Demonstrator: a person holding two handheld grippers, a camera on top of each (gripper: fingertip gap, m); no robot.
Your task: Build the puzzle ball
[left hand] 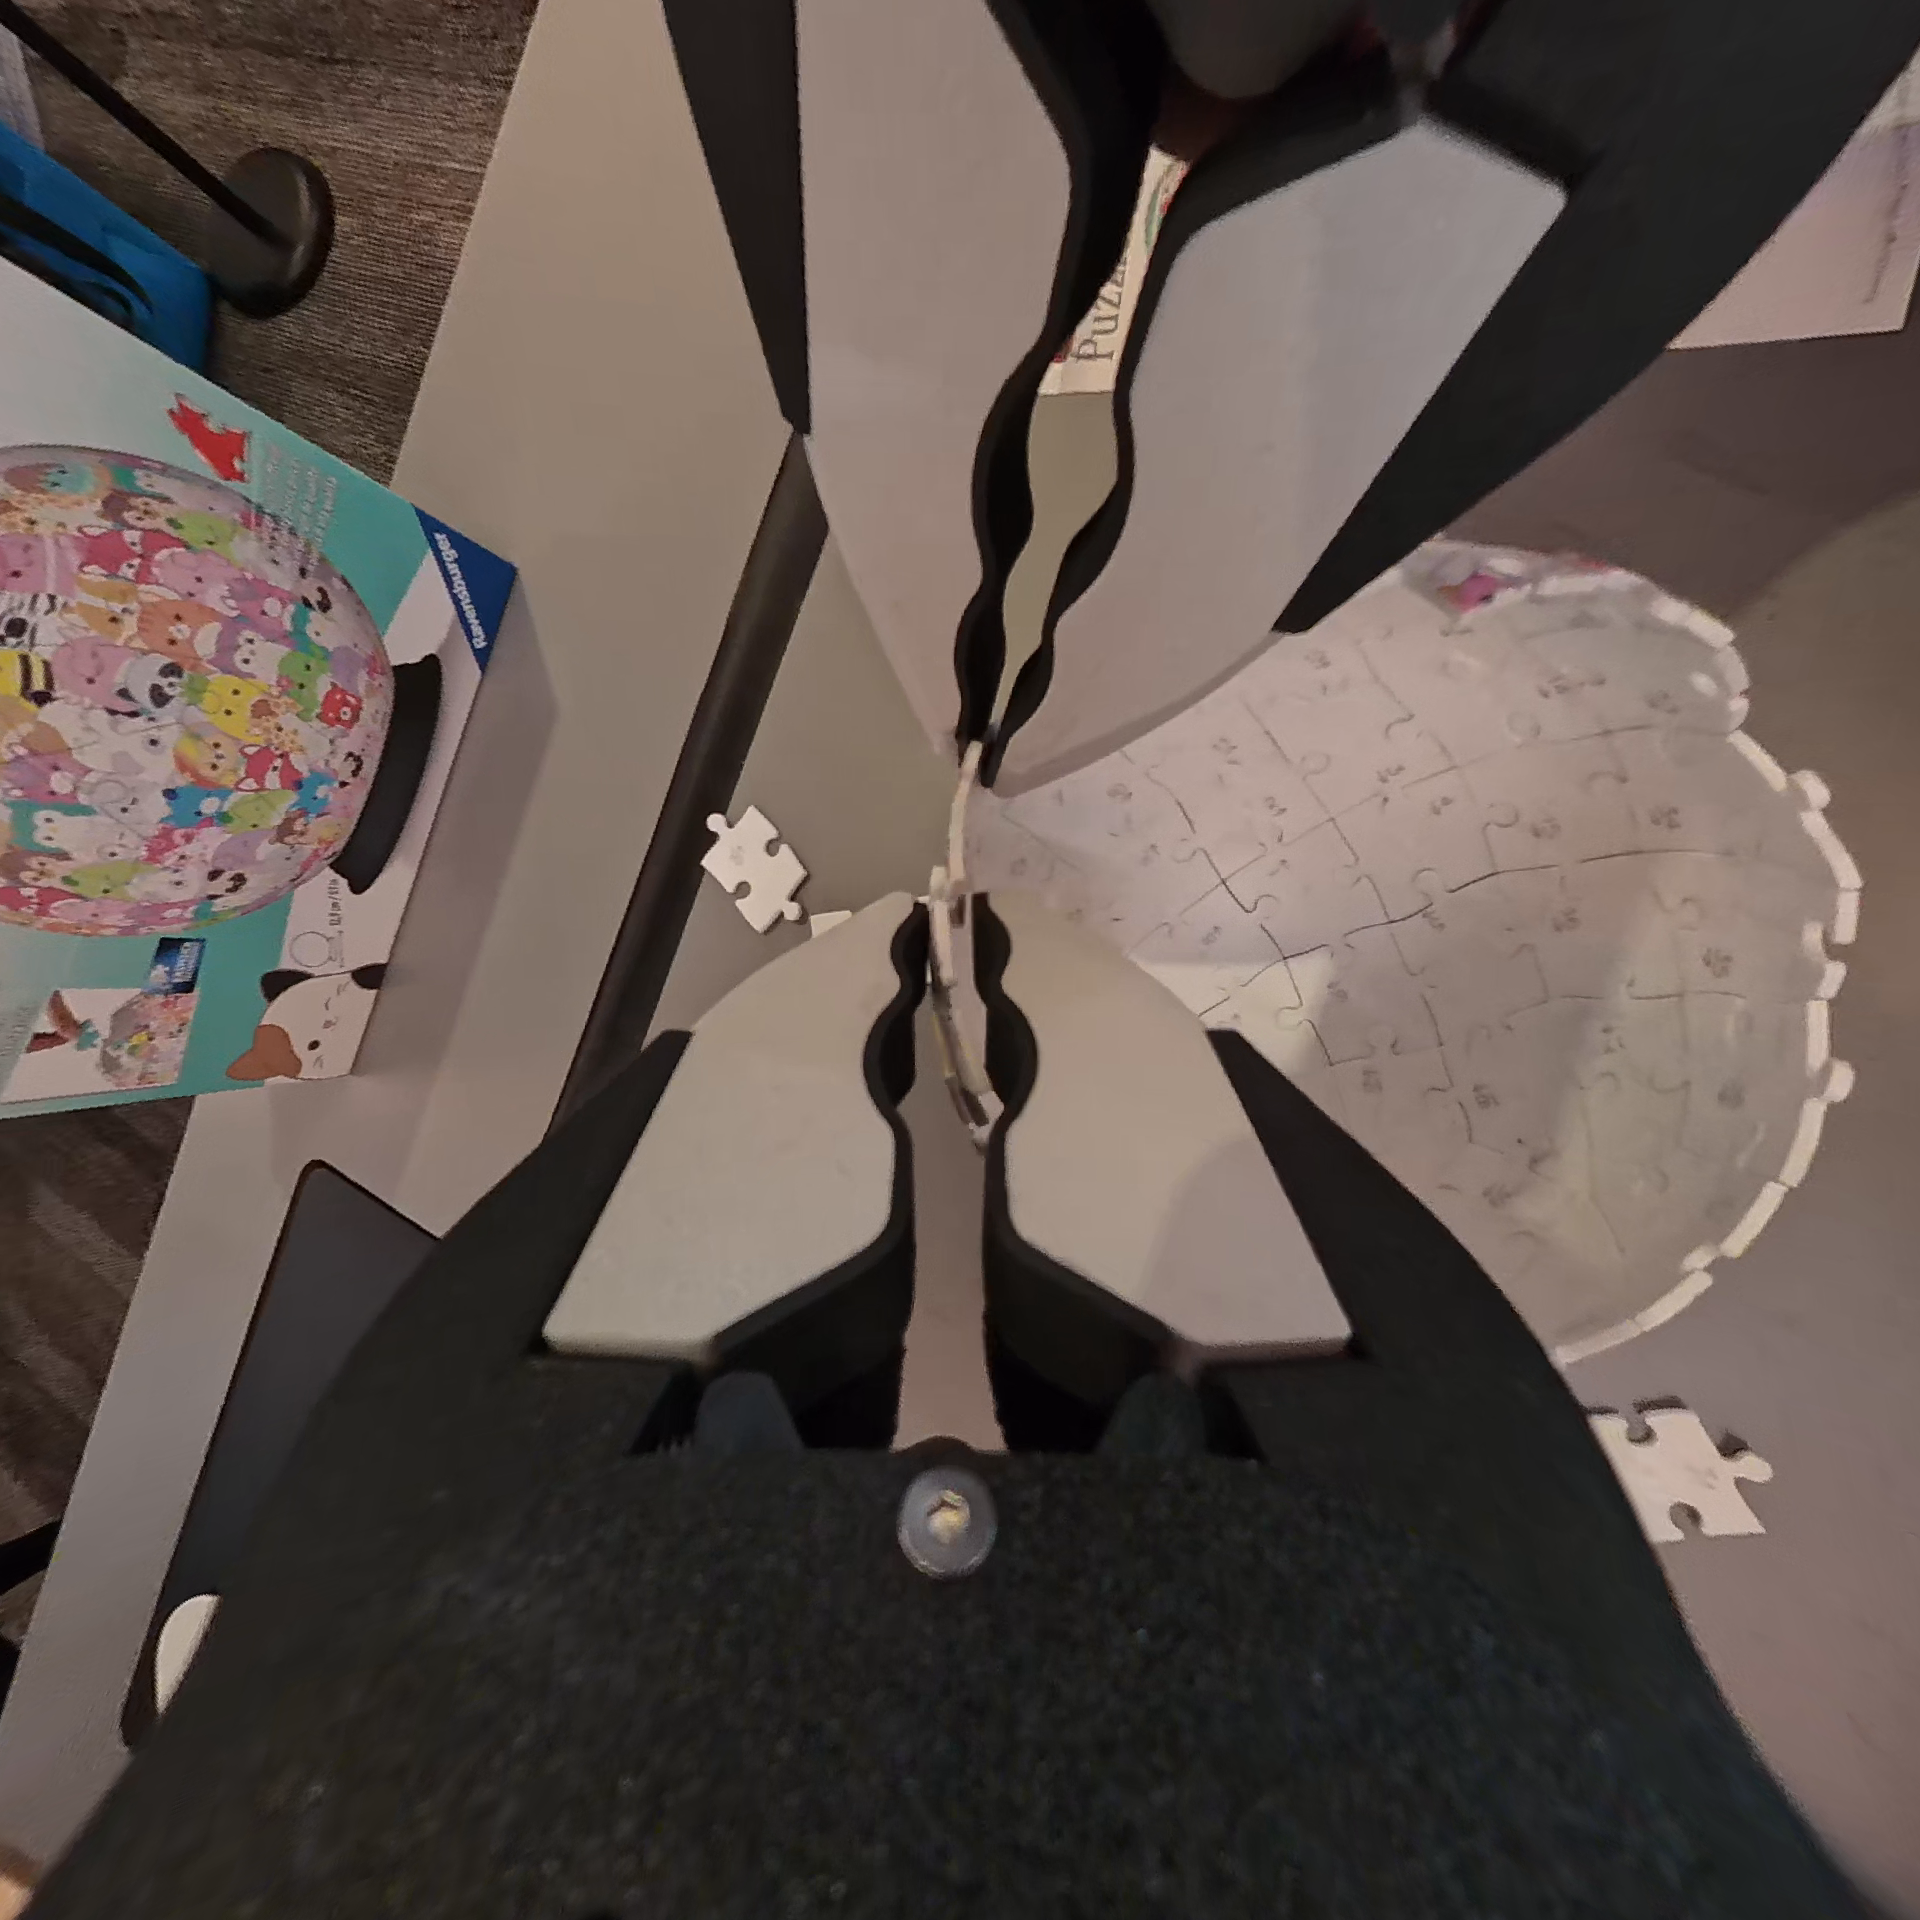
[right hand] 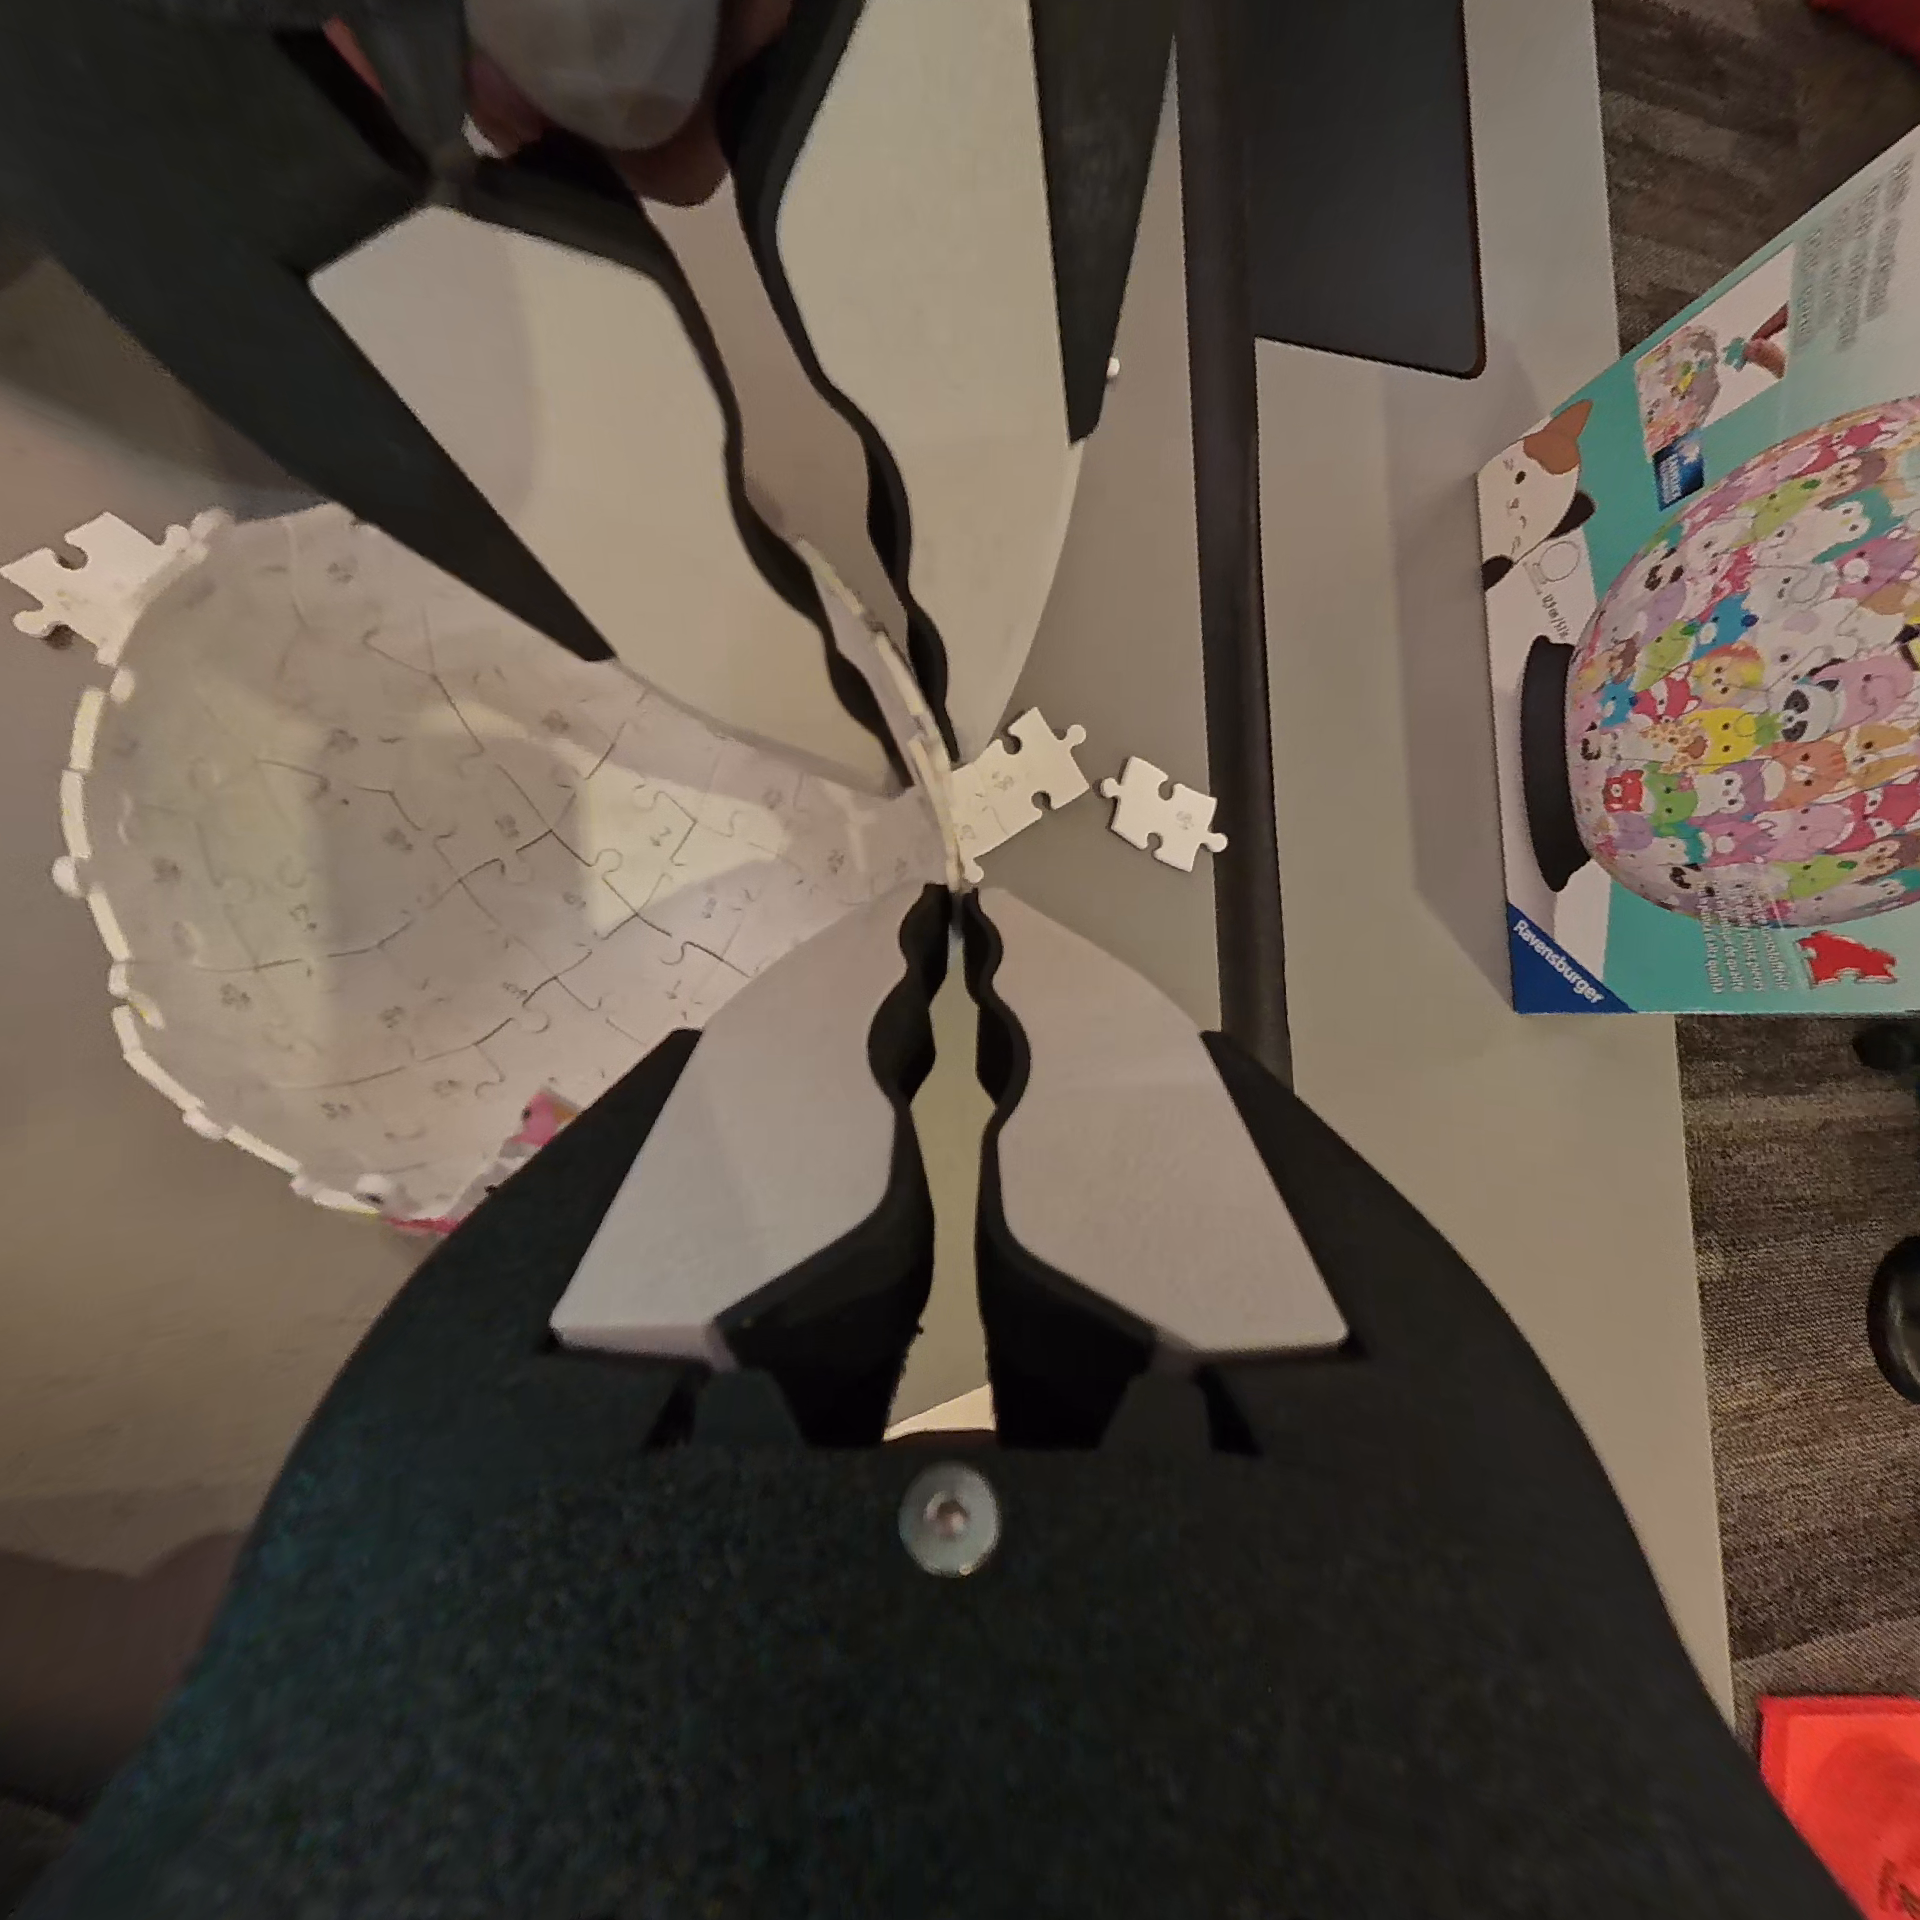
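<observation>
The half-built puzzle ball [left hand: 1455, 935] is a white bowl of joined pieces, open side towards me, resting on the grey table; it also shows in the right wrist view [right hand: 364, 831]. My left gripper [left hand: 948, 920] is shut on the bowl's rim. My right gripper [right hand: 953, 906] comes from the opposite side and is shut on the same rim, just beyond the left one. In each view the other gripper reaches in from the top. One white piece [right hand: 1023, 779] sticks out from the rim by the fingertips. A loose white piece [right hand: 1164, 816] lies just beyond it.
The colourful puzzle box [left hand: 208, 727] lies flat at the table's edge, also seen in the right wrist view [right hand: 1714, 675]. A dark seam [left hand: 707, 727] divides the tabletop. Another loose piece [left hand: 1683, 1475] lies by the bowl's far side. A printed leaflet [left hand: 1101, 312] lies behind the grippers. The tips of both grippers are at nearly the same place. Both grippers' tips are roughly 12 cm from the loose white piece [right hand: 1164, 816]. Look for it in the left wrist view [left hand: 754, 865] too.
</observation>
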